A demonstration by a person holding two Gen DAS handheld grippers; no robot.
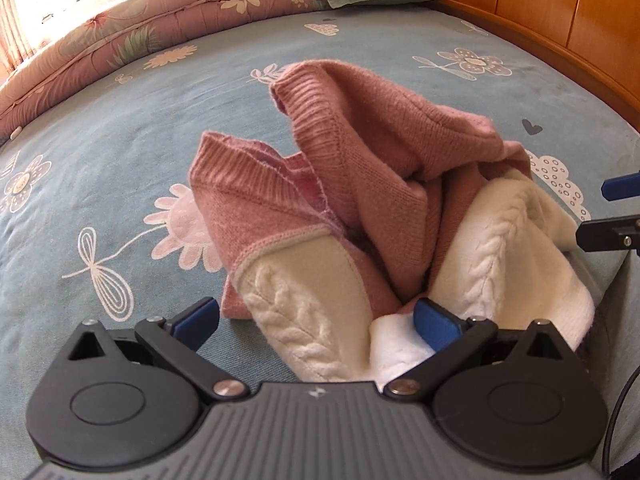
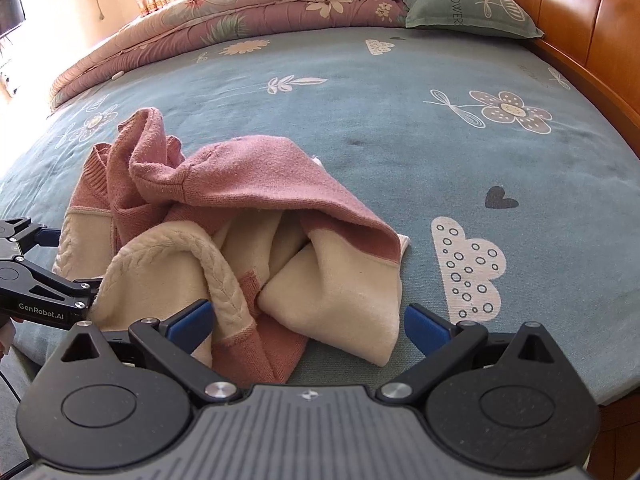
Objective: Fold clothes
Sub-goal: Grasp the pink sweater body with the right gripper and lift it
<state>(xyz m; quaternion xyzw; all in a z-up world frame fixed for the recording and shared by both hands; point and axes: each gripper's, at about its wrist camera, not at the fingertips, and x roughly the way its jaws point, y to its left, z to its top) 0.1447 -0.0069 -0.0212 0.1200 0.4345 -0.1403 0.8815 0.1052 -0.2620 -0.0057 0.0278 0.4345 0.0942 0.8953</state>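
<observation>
We see a crumpled pink-and-cream cable-knit sweater (image 1: 360,200) bunched on the plush blue sheet (image 1: 120,128). Our left gripper (image 1: 316,318) and right gripper (image 2: 308,320) gape apart at 6 o'clock; open bed lies toward 12.

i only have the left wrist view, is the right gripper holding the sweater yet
Observer: No. The right gripper is open, with the sweater's near cream edge between its fingers.
Operator: how far right does the sweater run
Observer: It stops short of the cloud print; blue sheet shows between them.
Operator: anything past the bed on the left
Observer: A dark screen on the far wall.
</observation>
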